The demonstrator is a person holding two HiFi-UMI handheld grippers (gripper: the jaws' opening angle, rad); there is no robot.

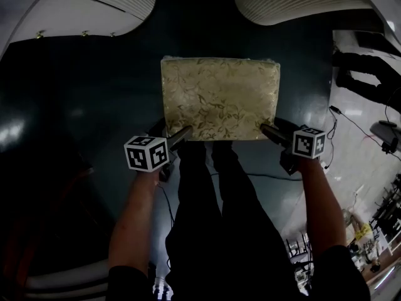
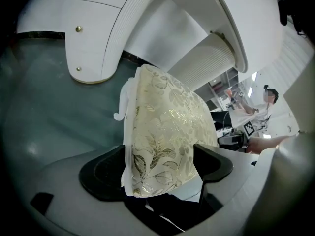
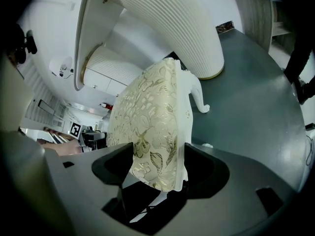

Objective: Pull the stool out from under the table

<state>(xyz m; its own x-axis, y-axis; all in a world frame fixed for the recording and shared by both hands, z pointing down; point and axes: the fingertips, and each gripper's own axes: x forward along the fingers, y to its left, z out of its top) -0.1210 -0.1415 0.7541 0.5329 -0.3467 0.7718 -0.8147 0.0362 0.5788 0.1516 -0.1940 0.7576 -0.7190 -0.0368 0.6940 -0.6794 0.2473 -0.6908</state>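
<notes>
Head view: nearest the lens are the person's dark-clad legs (image 1: 207, 224), with a bare forearm on either side running out to the grippers. The left gripper (image 1: 180, 135) meets the near left corner of the stool (image 1: 219, 98), and the right gripper (image 1: 270, 131) meets the near right corner. The stool's pale, leaf-patterned cushion lies square on the dark floor (image 1: 81, 111). Its far edge is near but apart from the two white ribbed parts of the table (image 1: 106, 2) at the top. There is open floor to the left, right and near side, and a thin cable (image 1: 269, 177) crosses behind the right gripper. Left gripper view: both dark jaws are pressed against the cushion corner, one on each face, so the grasp is closed on the stool. A curved white stool leg (image 2: 123, 102) shows under the cushion, with bare floor between it and the table's ribbed base. Right gripper view: the jaws are likewise clamped on the opposite cushion corner. Another white leg stands on the floor, apart from the table base behind it, with wide grey floor to the right.
</notes>
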